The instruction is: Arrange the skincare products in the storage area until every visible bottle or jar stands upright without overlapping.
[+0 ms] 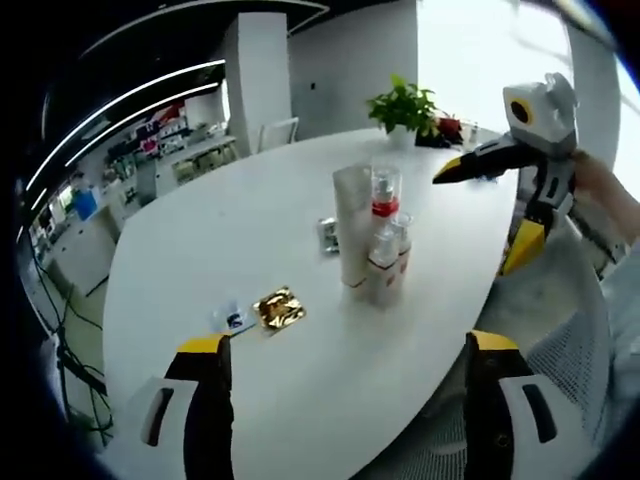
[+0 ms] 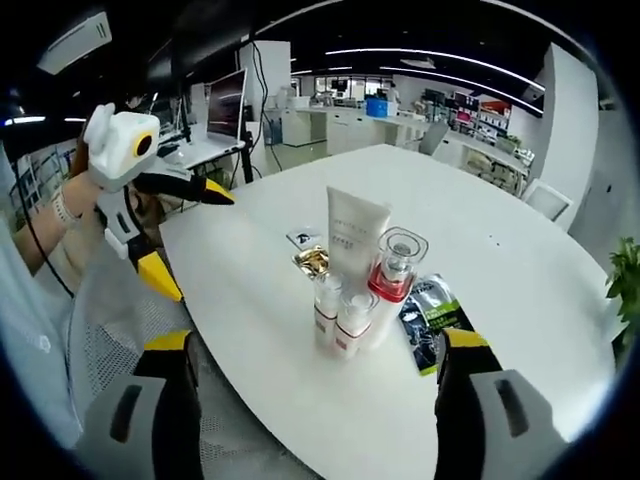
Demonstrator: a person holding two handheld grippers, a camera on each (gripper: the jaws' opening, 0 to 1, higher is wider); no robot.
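Main risk: the cluster is packed tight, so any push on one item could topple its neighbours; the tall white tube (image 2: 354,238) looks least stable. Beside it stand a clear red-collared bottle (image 2: 393,272) and two small white bottles (image 2: 341,318), all upright, touching or nearly so, mid-table (image 2: 520,300). Flat sachets lie nearby: dark one (image 2: 430,325), gold one (image 1: 278,308). Left gripper (image 1: 345,400) and right gripper (image 2: 315,390) are held back from the cluster, fingers apart, nothing held.
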